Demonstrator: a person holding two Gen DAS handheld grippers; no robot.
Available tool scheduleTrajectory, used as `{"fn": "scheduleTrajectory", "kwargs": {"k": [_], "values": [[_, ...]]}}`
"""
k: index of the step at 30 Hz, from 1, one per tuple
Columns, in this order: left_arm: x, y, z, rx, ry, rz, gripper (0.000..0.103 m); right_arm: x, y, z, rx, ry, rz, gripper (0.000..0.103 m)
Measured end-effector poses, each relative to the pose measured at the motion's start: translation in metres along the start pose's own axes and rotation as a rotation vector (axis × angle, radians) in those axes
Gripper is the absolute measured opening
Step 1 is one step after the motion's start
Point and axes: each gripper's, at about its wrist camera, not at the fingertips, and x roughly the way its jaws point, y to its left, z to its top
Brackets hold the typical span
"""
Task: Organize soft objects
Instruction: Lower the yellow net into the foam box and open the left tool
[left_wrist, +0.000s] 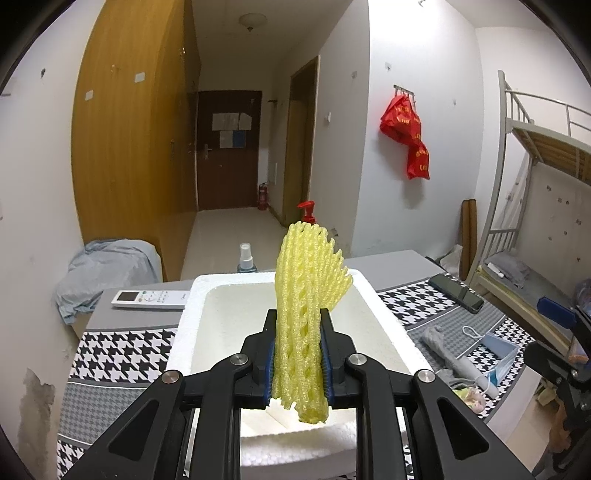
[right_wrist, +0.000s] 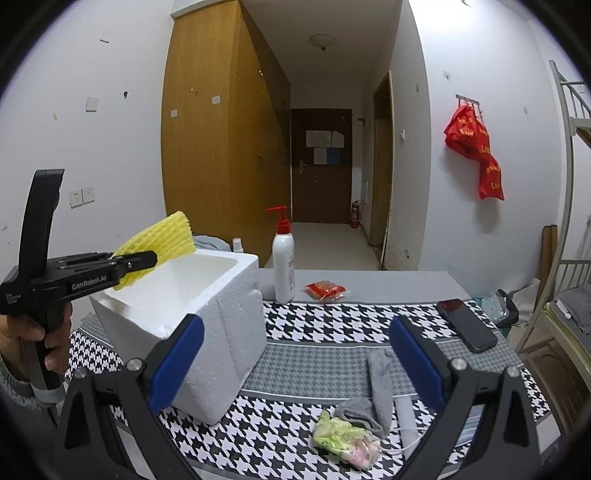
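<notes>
The white foam box (right_wrist: 207, 314) stood at the table's left. Above it the left gripper (left_wrist: 298, 354), lettered "GenRobot.AI", pinched the yellow foam net (left_wrist: 306, 295), its long axis upright, flared end topmost. The right gripper (right_wrist: 295, 358) hung spread wide, empty, above grey socks (right_wrist: 373, 391).

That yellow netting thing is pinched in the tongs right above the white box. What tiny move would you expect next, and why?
Probably lower it a little and open the left tongs. The yellow foam net is clamped between the pads and hangs over the open foam box, which looks empty inside, so letting go should drop it in. The right tongs are open and hold nothing.
</notes>
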Motion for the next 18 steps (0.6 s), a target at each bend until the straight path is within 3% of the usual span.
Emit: {"fn": "scheduleTrajectory", "kwargs": {"k": [1,3,4,5,7,13,18], "values": [[0.001,0.000,0.000,0.000,0.002,0.002,0.027,0.000,-0.001,0.000,0.002,0.001,-0.003,0.102],[0.004,0.000,0.001,-0.002,0.004,0.012,0.048,0.000,-0.005,-0.002,0.010,0.002,-0.006,0.102],[0.004,0.001,0.001,-0.009,-0.004,0.021,0.066,0.000,-0.006,-0.002,0.013,0.002,-0.010,0.102],[0.003,0.002,0.002,-0.015,-0.015,0.029,0.076,-0.001,-0.007,-0.003,0.016,0.002,-0.012,0.102],[0.001,0.003,0.002,-0.024,-0.036,0.044,0.085,-0.002,-0.010,-0.004,0.021,0.001,-0.017,0.102],[-0.009,-0.002,0.001,-0.005,-0.072,0.050,0.099,-0.004,-0.019,-0.006,0.043,0.000,-0.032,0.102],[-0.020,-0.007,-0.001,0.015,-0.091,0.047,0.100,-0.009,-0.024,-0.007,0.061,-0.005,-0.038,0.102]]}}
